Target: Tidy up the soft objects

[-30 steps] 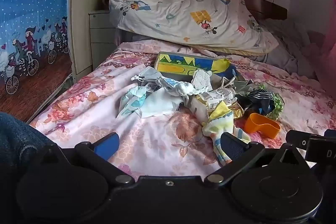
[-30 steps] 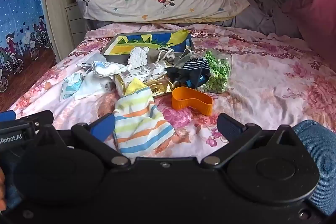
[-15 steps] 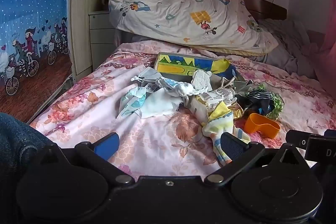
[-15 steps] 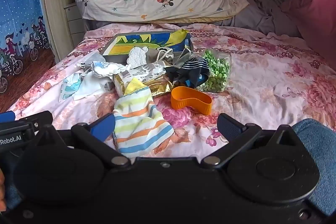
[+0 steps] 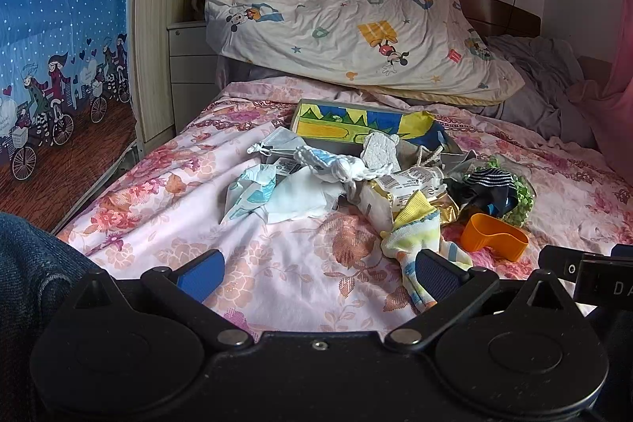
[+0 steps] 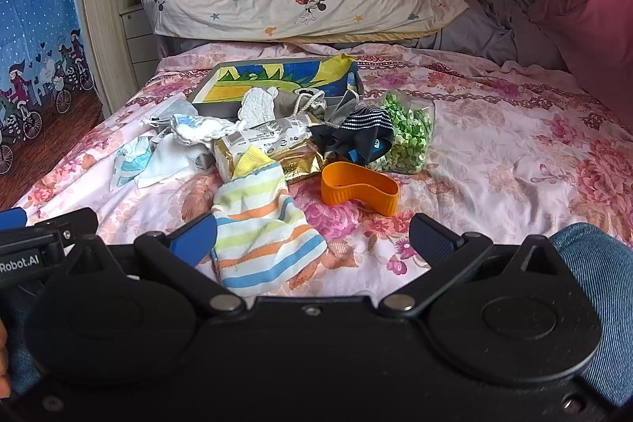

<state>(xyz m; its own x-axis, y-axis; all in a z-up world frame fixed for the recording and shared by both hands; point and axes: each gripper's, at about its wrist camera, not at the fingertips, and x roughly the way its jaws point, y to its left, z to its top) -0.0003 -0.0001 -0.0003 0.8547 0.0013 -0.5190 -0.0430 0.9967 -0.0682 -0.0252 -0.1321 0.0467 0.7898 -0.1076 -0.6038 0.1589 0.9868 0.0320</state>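
Hovering low in both frames, the left gripper [image 5: 316, 269] and right gripper [image 6: 312, 234] stood apart, empty. Nothing seemed sorted yet: the striped sock [image 6: 261, 224], centre frame, probably called for the right gripper's first grasp.

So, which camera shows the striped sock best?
The right wrist view shows it best: the striped sock lies spread out and nearly whole, just ahead of the open right claw. In the left wrist view the sock looks narrow and bunched, and a finger of the open left claw hides part of it.
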